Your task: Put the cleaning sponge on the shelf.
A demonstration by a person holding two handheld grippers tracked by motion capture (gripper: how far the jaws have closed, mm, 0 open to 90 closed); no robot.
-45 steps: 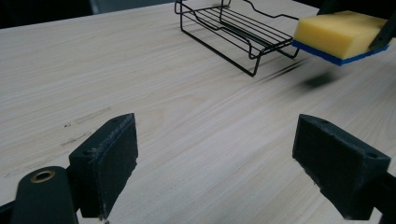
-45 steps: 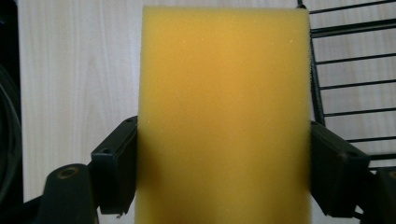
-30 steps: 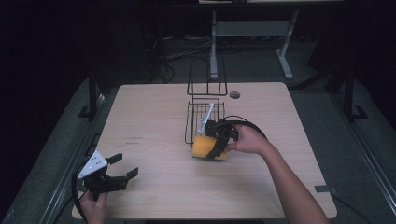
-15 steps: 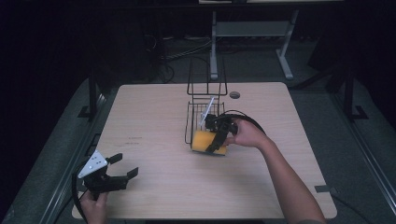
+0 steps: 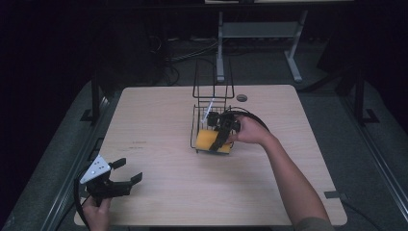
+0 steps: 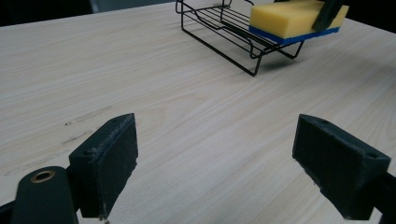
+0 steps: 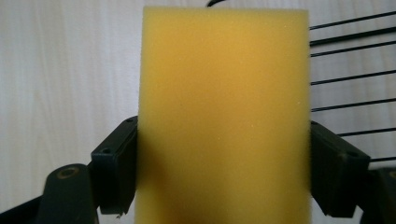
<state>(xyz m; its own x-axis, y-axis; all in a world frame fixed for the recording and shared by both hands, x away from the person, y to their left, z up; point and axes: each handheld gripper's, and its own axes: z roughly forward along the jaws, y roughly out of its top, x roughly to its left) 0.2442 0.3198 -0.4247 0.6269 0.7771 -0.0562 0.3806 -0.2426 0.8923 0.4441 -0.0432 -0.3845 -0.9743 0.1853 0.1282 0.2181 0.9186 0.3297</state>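
Right tongs (image 5: 222, 137) gripping sponge (image 5: 211, 140), now over wire rack (image 5: 199, 120), left tongs (image 5: 126, 172) agape

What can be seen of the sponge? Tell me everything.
The sponge is a rectangular block of yellow foam with a thin blue layer underneath, seen from the left gripper view. It lies flat, yellow side up, over the front edge of the black wire rack, partly overhanging the table. The right gripper is shut on it, its fingers pressing the two long sides.
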